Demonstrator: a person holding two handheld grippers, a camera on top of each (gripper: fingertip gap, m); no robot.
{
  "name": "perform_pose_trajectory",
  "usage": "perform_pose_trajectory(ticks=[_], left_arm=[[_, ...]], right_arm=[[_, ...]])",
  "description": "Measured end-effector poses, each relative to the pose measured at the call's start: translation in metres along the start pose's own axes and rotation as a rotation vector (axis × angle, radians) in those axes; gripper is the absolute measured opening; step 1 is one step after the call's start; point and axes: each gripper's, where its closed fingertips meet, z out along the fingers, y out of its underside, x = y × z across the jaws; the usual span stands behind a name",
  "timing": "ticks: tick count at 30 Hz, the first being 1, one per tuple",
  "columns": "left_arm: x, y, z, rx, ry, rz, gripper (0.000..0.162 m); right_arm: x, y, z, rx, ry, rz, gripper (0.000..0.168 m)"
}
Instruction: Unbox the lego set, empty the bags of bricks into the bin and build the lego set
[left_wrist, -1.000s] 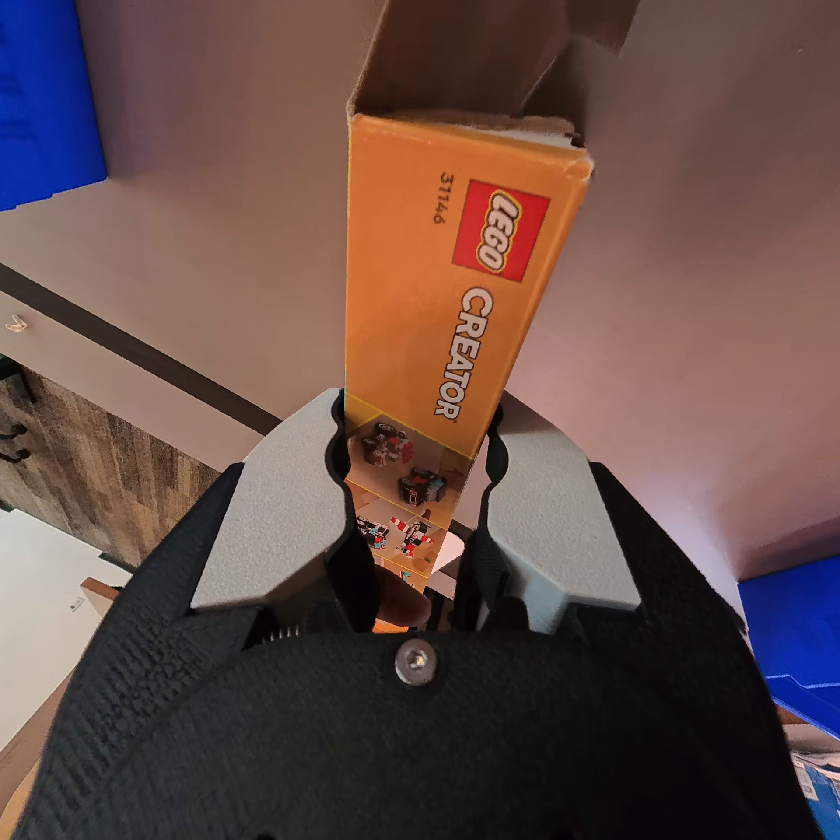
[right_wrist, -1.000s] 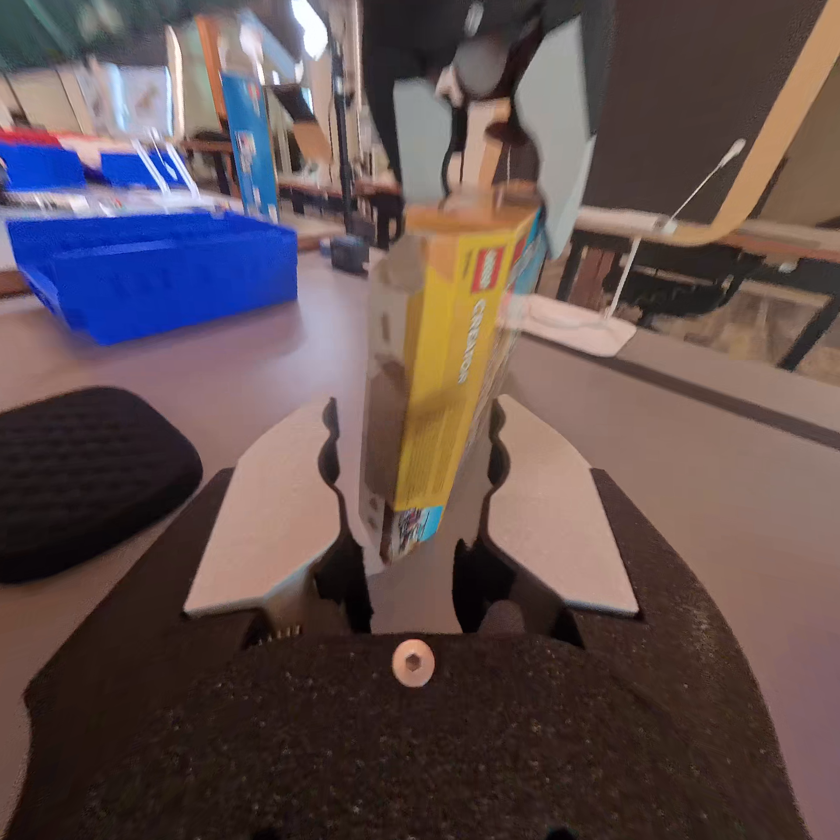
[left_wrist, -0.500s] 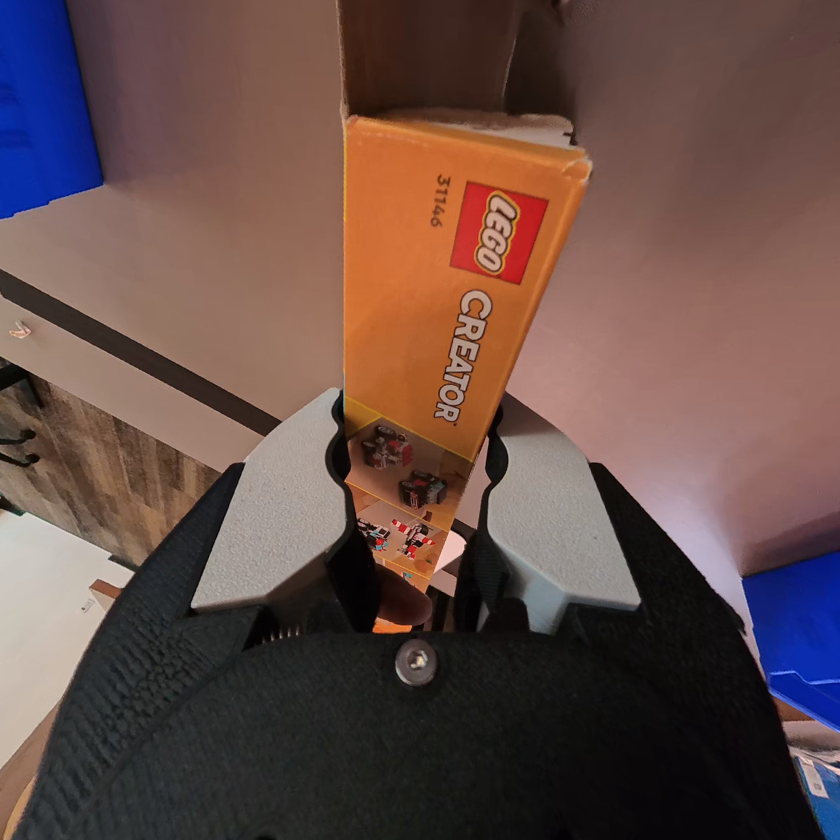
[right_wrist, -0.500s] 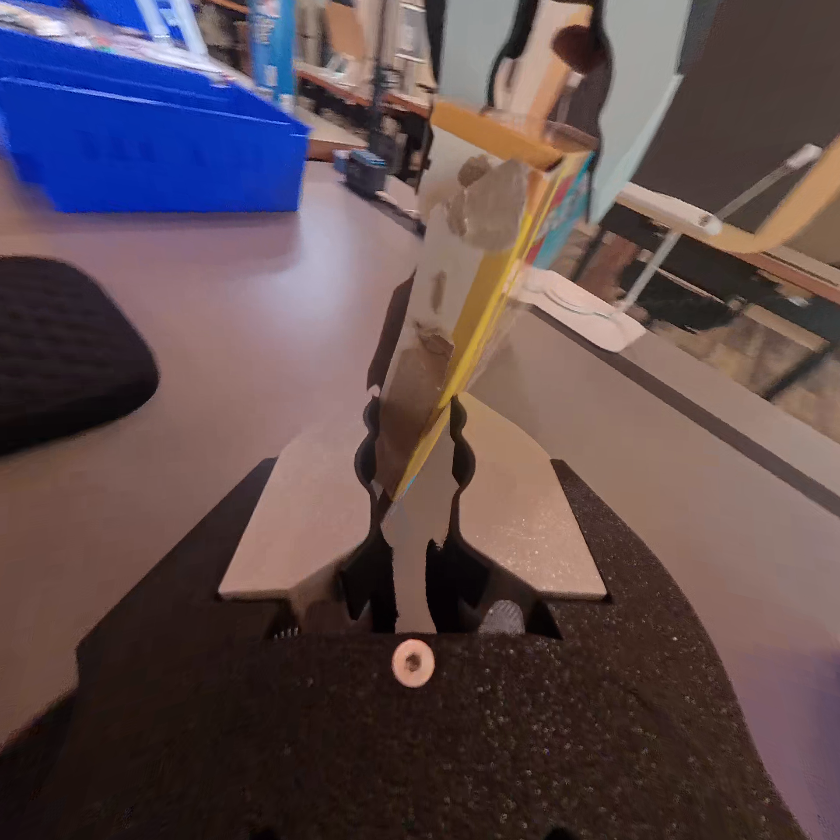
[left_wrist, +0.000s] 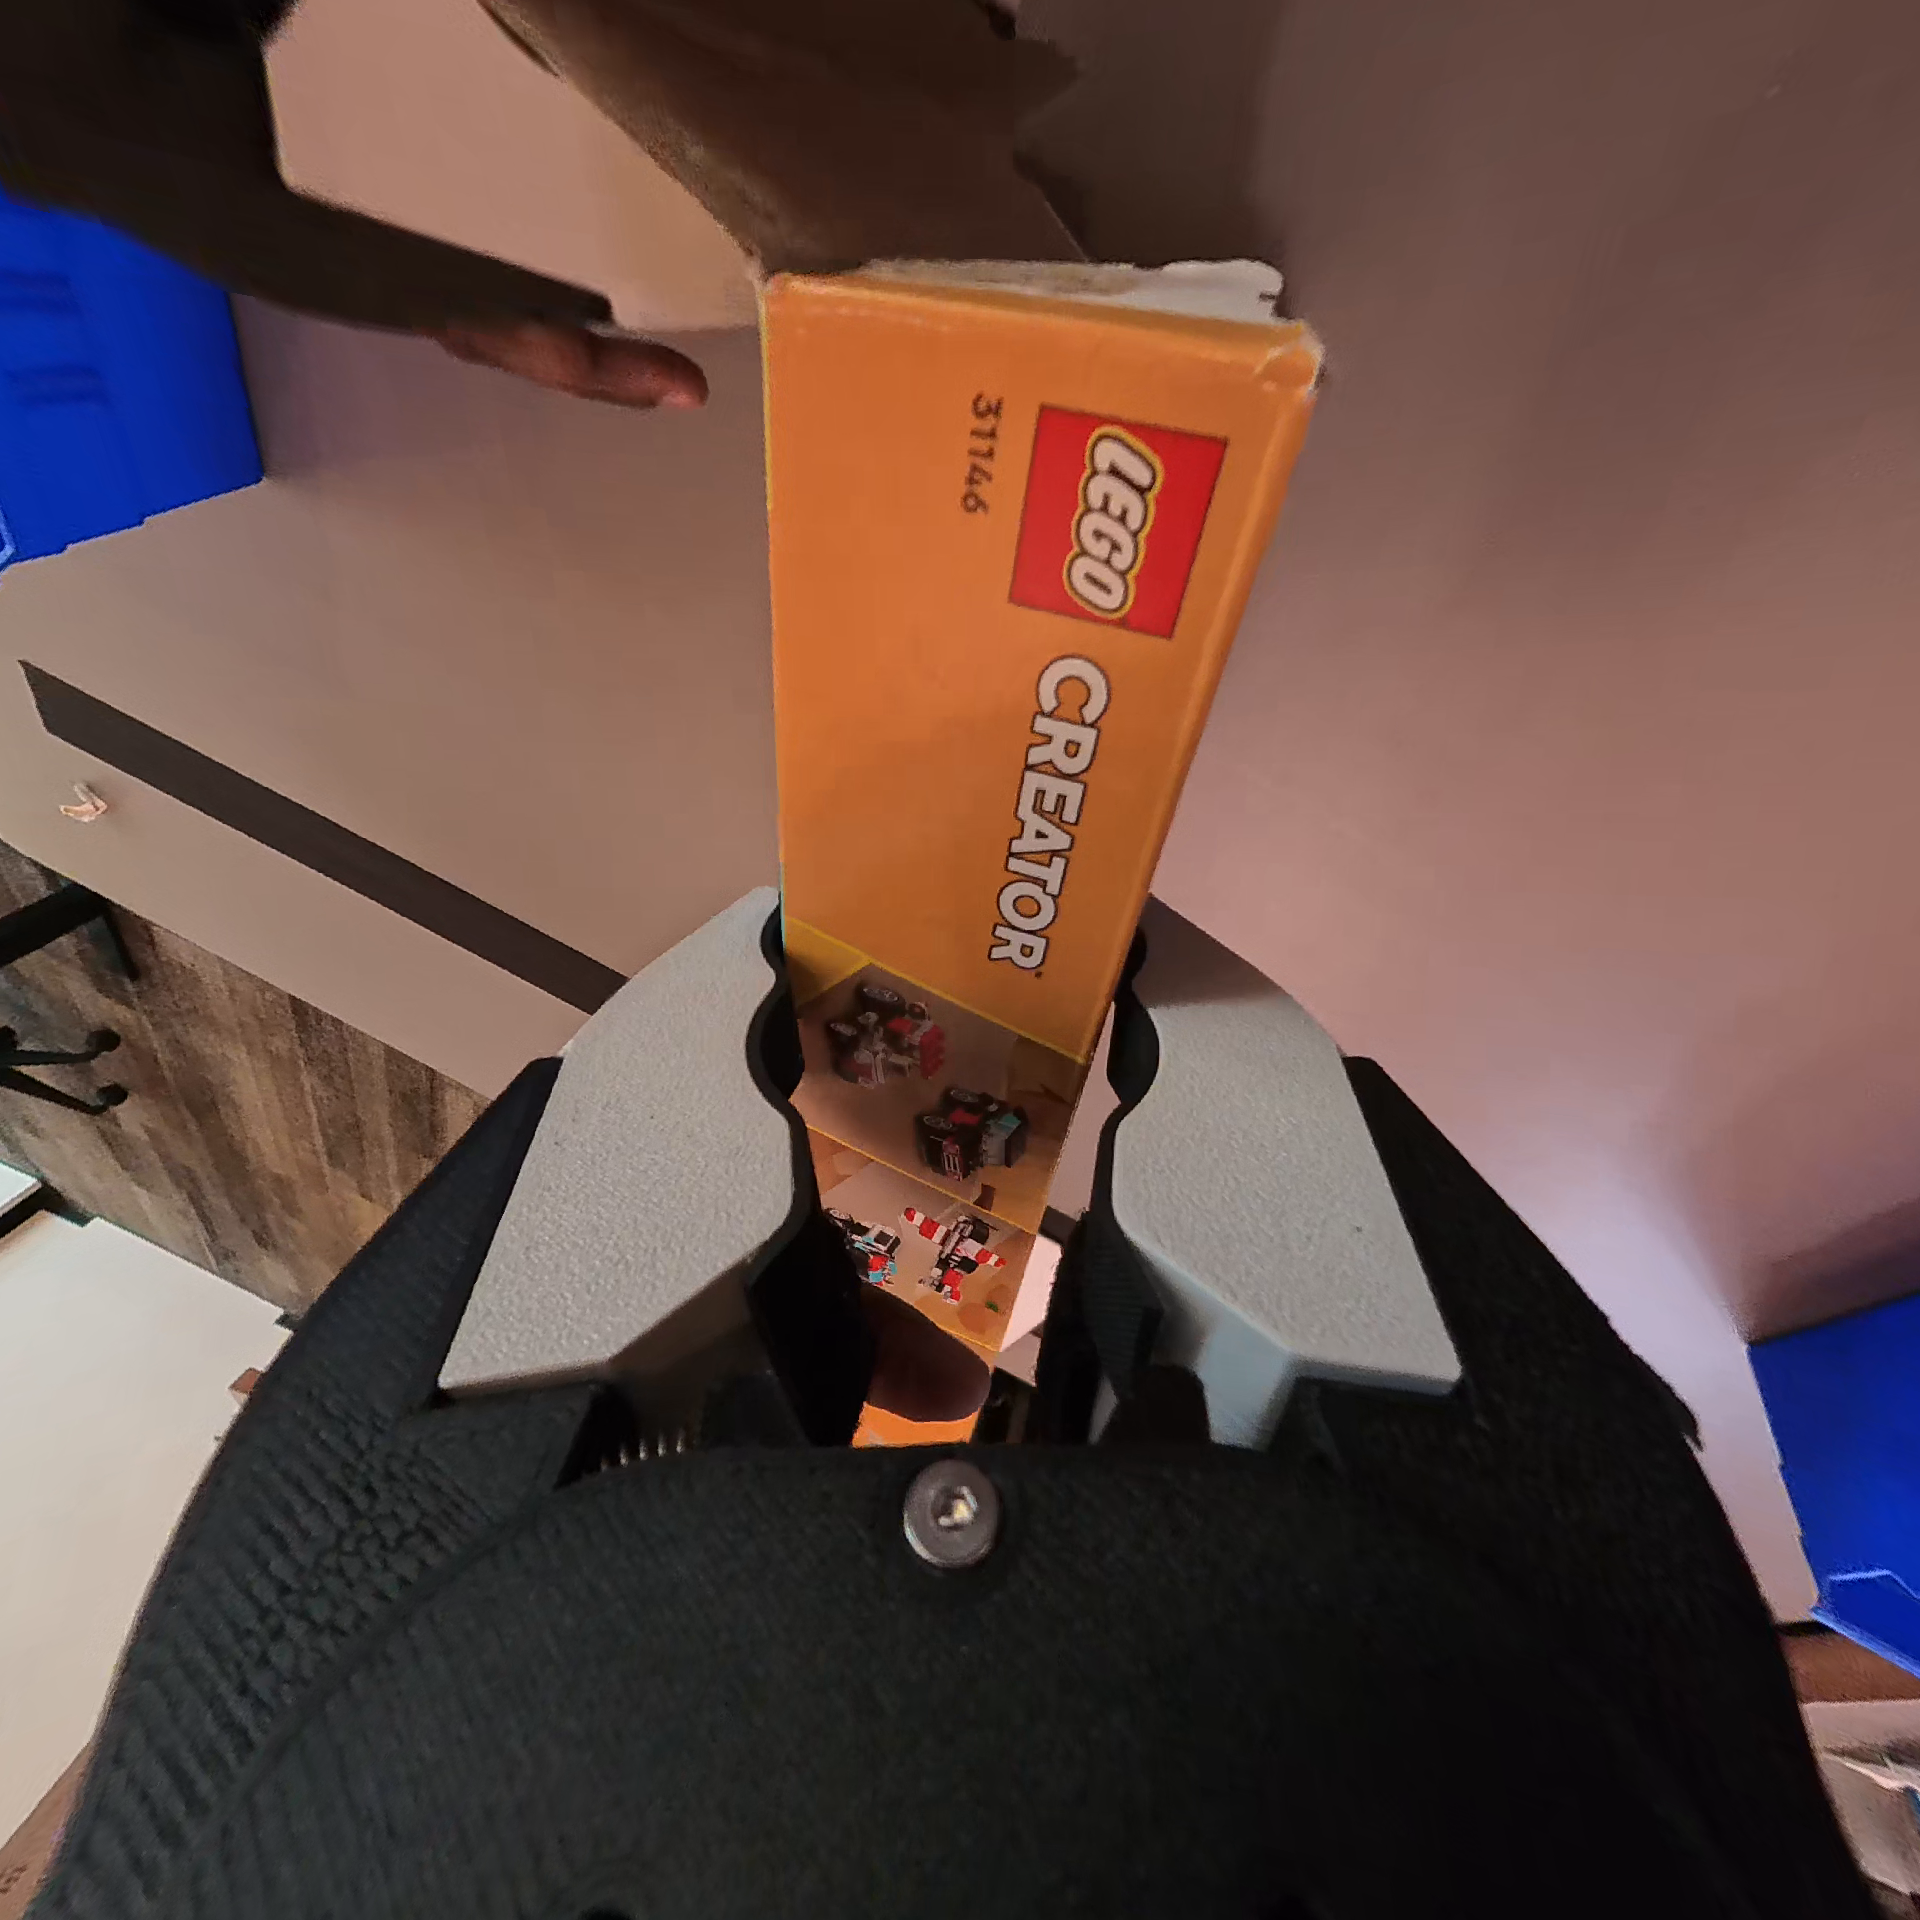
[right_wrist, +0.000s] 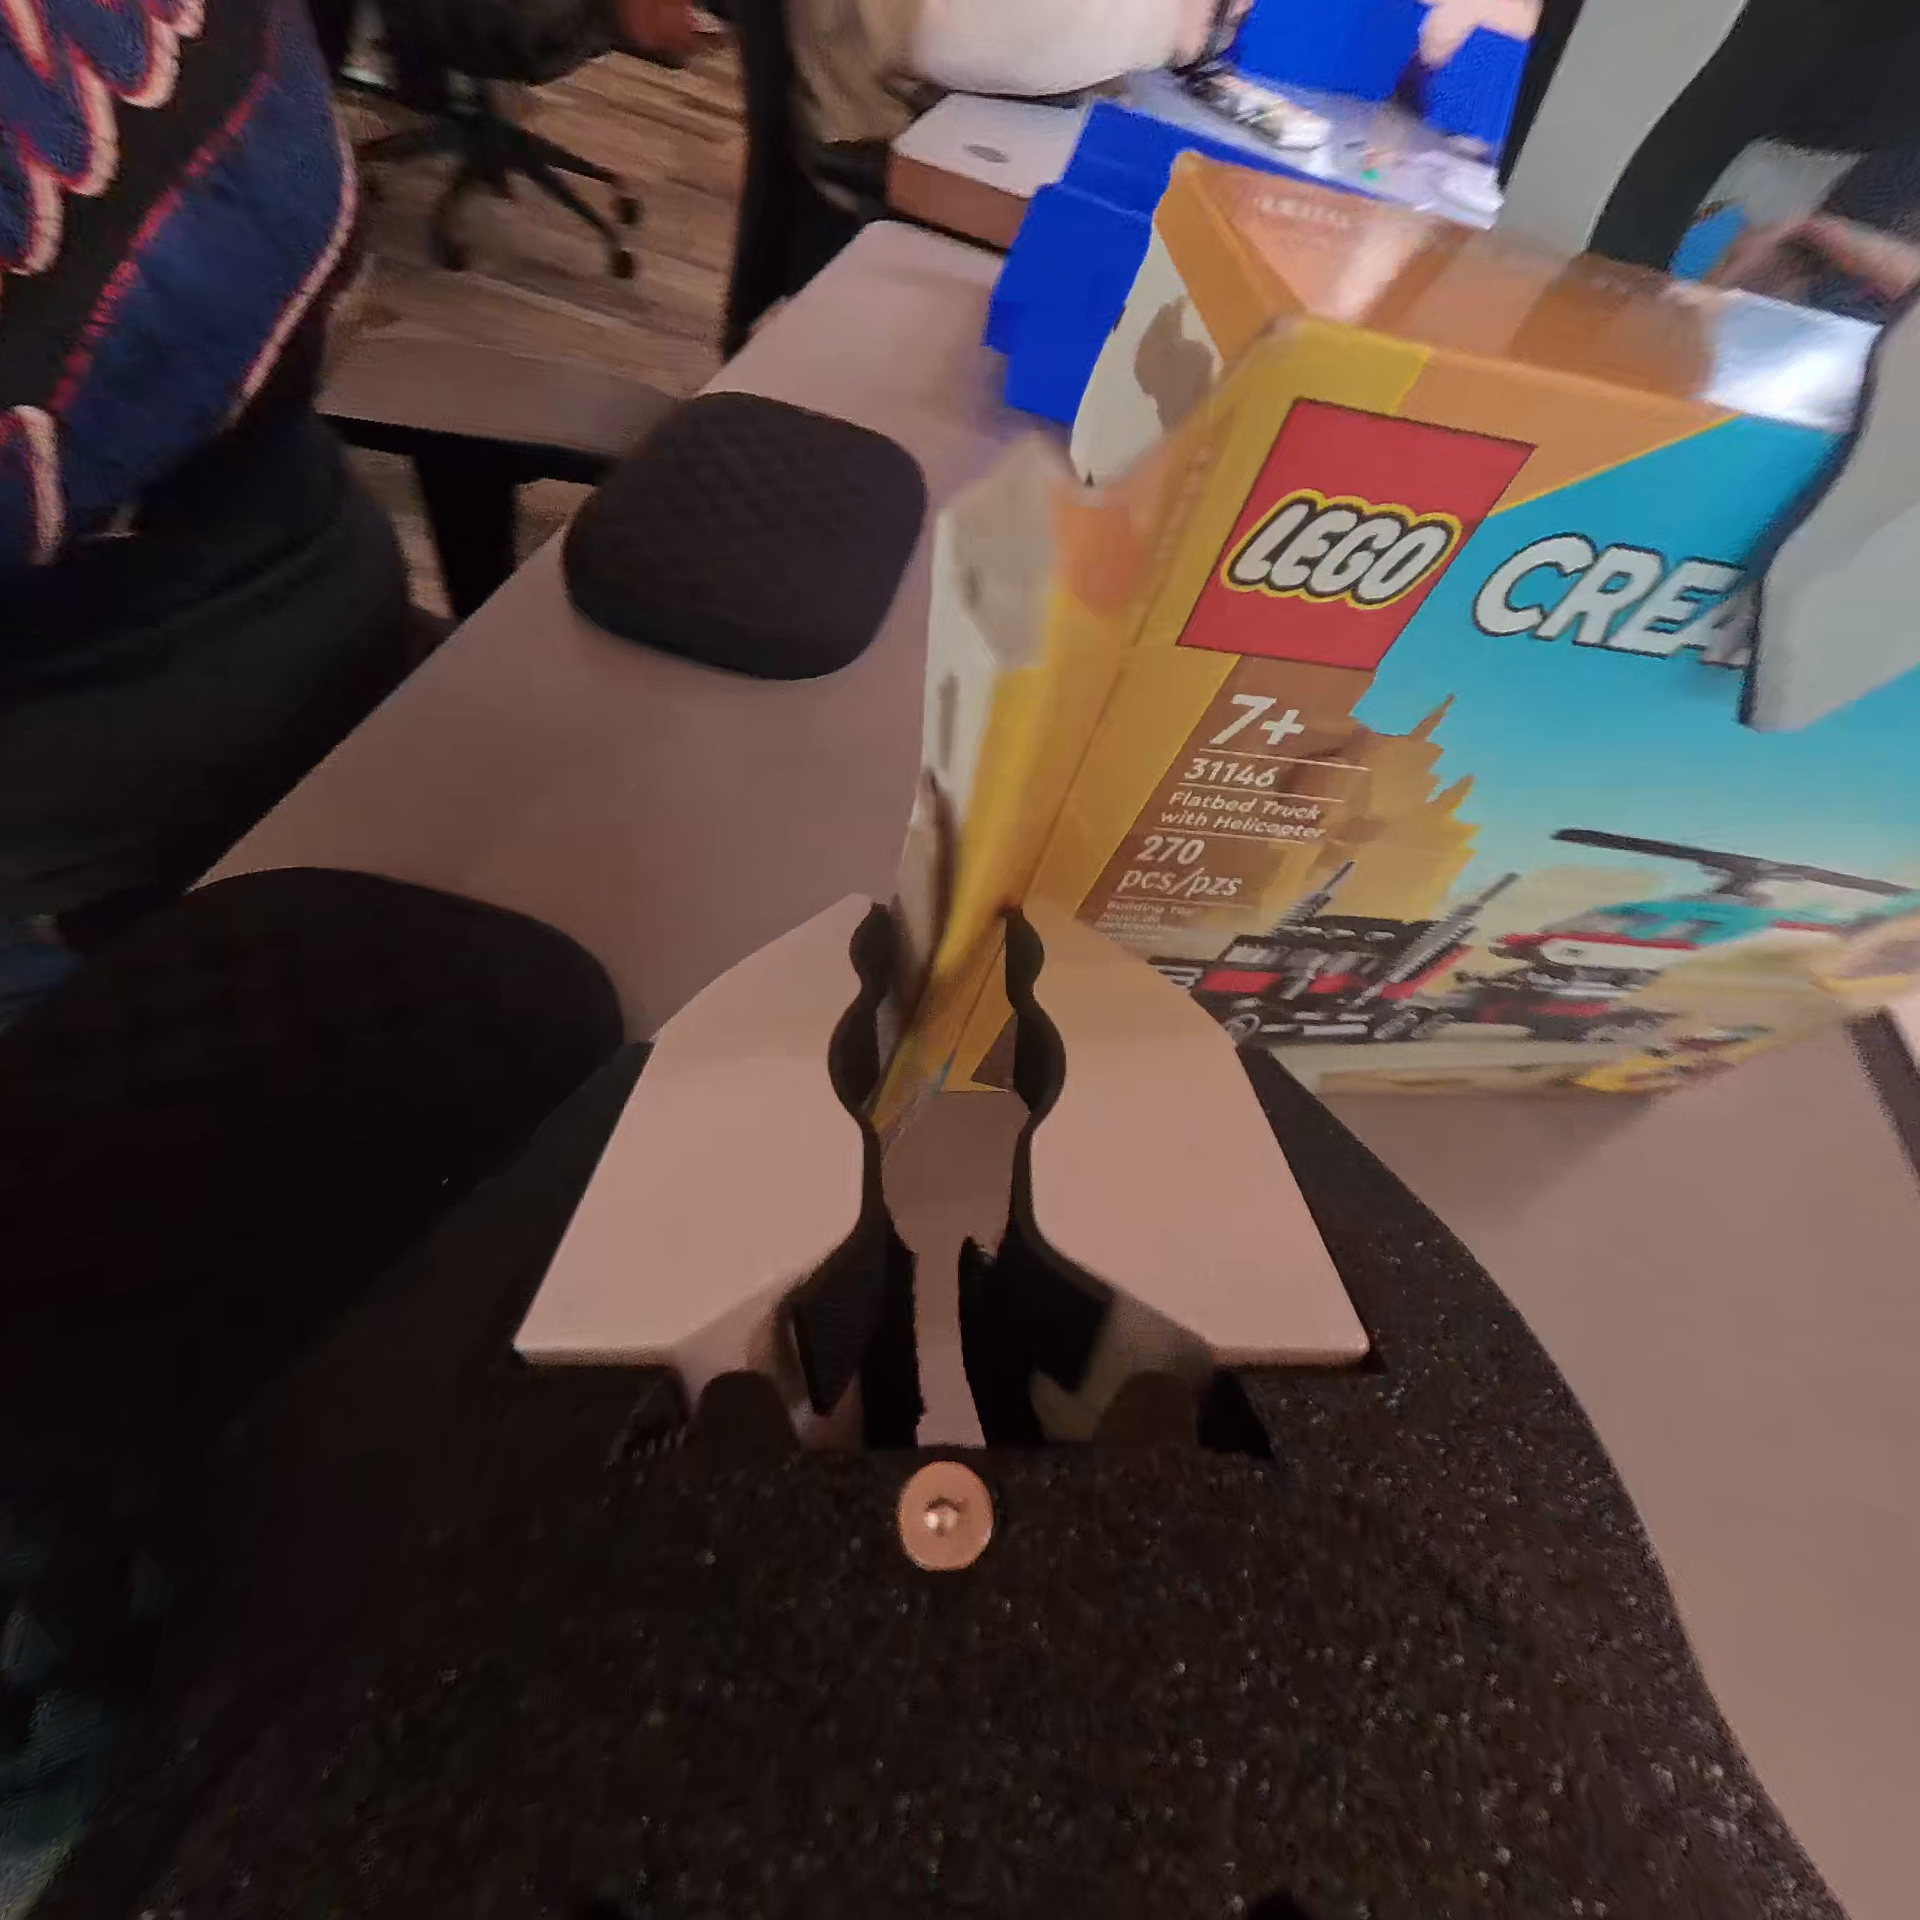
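Note:
The orange and blue lego box (left_wrist: 987, 644) stands on end, and my left gripper (left_wrist: 951, 925) is shut across its narrow side. The brown inside of an open end flap (left_wrist: 831, 135) shows at its far end. In the right wrist view the box's front (right_wrist: 1558, 748) faces me. My right gripper (right_wrist: 940, 925) is shut on a torn end flap (right_wrist: 966, 790) at the box's left end. A grey finger (right_wrist: 1829, 582) of the left gripper shows on the box at the upper right.
The box is over a grey table (right_wrist: 644, 769) with two black pads (right_wrist: 743, 535) near its left edge. Blue bins (right_wrist: 1081, 239) stand behind the box, and one (left_wrist: 114, 384) shows in the left wrist view. A person's hand (left_wrist: 582, 364) reaches in there. A seated person (right_wrist: 156, 312) is at the left. There is about 11 cm between the tips of the two grippers.
My right gripper closed on the box's end flap and swung round to the left, so the box's front now faces it. My left gripper kept its hold. A hand came into the left view.

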Motion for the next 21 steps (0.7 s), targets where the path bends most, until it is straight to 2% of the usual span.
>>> perform_pose_trajectory(ticks=[4, 7, 9, 10, 12, 15, 16, 18, 19, 21], left_arm=[[0.000, 0.000, 0.000, 0.012, 0.006, -0.002, 0.056], [0.000, 0.000, 0.001, 0.010, -0.003, -0.010, 0.057], [0.000, 0.000, 0.001, 0.007, -0.010, -0.015, 0.057], [-0.001, 0.000, 0.001, 0.009, -0.013, -0.019, 0.058], [-0.001, 0.000, 0.001, 0.013, -0.023, -0.029, 0.058], [-0.002, 0.000, 0.002, 0.015, -0.027, -0.037, 0.059], [-0.002, 0.000, 0.002, 0.014, -0.026, -0.037, 0.059], [-0.003, 0.000, 0.002, 0.014, -0.024, -0.038, 0.059], [-0.003, 0.000, 0.002, 0.011, -0.023, -0.039, 0.059], [-0.003, 0.000, 0.002, 0.002, -0.025, -0.042, 0.059]], right_arm=[[-0.002, 0.001, 0.002, -0.028, -0.169, 0.078, 0.025], [-0.003, 0.002, 0.003, -0.067, -0.096, 0.158, 0.033], [0.003, 0.004, -0.001, -0.095, 0.117, 0.204, 0.047], [0.008, 0.006, -0.006, -0.114, 0.275, 0.244, 0.059], [0.008, 0.009, -0.019, -0.151, 0.591, 0.331, 0.069], [-0.011, 0.003, -0.039, -0.226, 1.102, 0.382, 0.064], [-0.022, -0.010, -0.040, -0.187, 1.246, 0.352, 0.052], [-0.039, -0.055, -0.024, -0.055, 1.382, 0.121, 0.027], [-0.040, -0.068, -0.013, -0.069, 1.391, 0.057, 0.015], [-0.032, -0.071, 0.003, -0.043, 1.376, 0.149, 0.034]])
